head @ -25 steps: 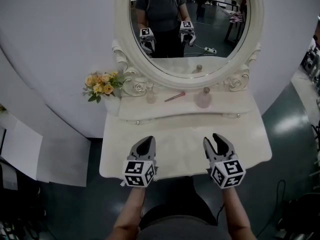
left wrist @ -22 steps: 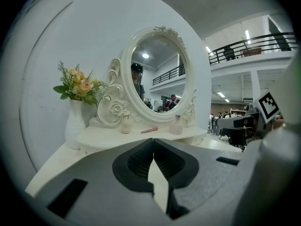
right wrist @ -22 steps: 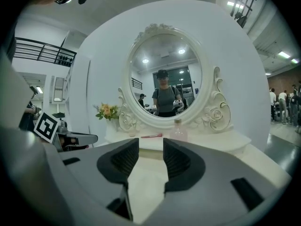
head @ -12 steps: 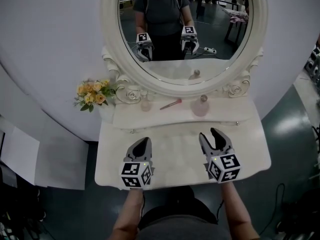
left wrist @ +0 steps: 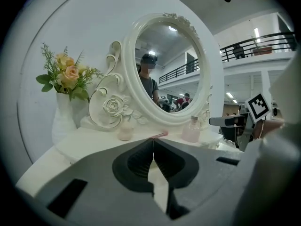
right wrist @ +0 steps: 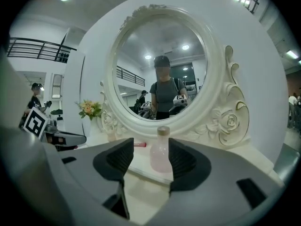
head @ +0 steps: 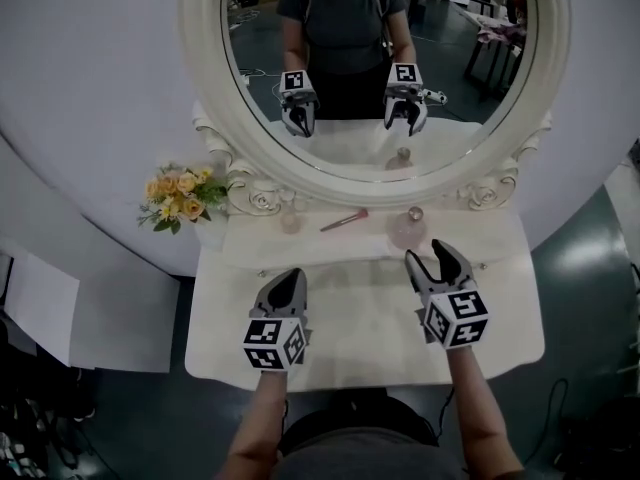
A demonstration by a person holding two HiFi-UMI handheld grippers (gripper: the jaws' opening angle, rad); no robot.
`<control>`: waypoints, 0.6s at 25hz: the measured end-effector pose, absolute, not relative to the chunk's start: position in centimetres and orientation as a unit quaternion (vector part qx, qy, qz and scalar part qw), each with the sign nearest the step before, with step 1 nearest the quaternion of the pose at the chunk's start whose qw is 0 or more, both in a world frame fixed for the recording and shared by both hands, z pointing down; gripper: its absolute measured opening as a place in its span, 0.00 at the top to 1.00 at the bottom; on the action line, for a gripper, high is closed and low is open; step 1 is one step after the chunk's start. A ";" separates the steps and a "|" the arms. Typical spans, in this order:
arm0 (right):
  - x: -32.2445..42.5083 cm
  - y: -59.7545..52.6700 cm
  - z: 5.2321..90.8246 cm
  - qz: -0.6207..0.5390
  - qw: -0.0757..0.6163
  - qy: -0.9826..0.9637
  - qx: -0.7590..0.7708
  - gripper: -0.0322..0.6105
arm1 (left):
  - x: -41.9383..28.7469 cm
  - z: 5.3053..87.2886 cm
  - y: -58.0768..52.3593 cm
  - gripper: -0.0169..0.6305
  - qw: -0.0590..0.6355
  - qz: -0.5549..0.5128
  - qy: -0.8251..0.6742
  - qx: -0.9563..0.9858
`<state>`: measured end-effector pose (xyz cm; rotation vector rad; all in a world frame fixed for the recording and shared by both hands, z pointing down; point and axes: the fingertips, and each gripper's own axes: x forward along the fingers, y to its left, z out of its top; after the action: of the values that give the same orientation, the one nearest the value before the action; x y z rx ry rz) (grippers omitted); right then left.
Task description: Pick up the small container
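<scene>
1. The small container (head: 407,228), a pale pink capped bottle, stands upright on the shelf (head: 330,243) under the mirror (head: 370,68). It is straight ahead of the right gripper (head: 430,256), beyond its tips.
2. The right gripper's fingers are opening and empty, with the bottle framed in their gap. The left gripper (head: 283,293) is farther off, with its fingers closed on nothing.
3. The right fingers cut off the bottle's sides. A smaller pale jar (head: 291,220) also sits on the shelf, and I cannot tell which of the two is meant.
</scene>
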<state>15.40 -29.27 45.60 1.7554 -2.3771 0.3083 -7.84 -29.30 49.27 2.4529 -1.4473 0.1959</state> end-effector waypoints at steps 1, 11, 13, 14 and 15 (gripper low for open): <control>15.5 -29.9 45.7 0.104 0.086 -0.797 0.588 0.59 | -7.7 49.4 -29.6 0.96 0.144 0.069 -0.502 0.850; 16.2 -34.9 47.0 0.117 0.099 -0.803 0.575 0.57 | -6.7 50.5 -31.9 0.96 0.156 0.083 -0.509 0.842; 16.2 -35.7 47.4 0.119 0.102 -0.804 0.573 0.57 | -6.6 50.6 -32.3 0.96 0.156 0.085 -0.513 0.840; 16.3 -36.0 47.5 0.120 0.102 -0.805 0.572 0.57 | -6.7 50.7 -32.5 0.96 0.157 0.086 -0.514 0.839; 16.3 -36.3 47.6 0.121 0.103 -0.806 0.571 0.57 | -6.7 50.7 -32.7 0.96 0.157 0.087 -0.516 0.837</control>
<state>16.25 -36.32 47.58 1.6849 -2.3775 0.3564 -6.71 -32.67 50.75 2.3965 -1.4772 0.2476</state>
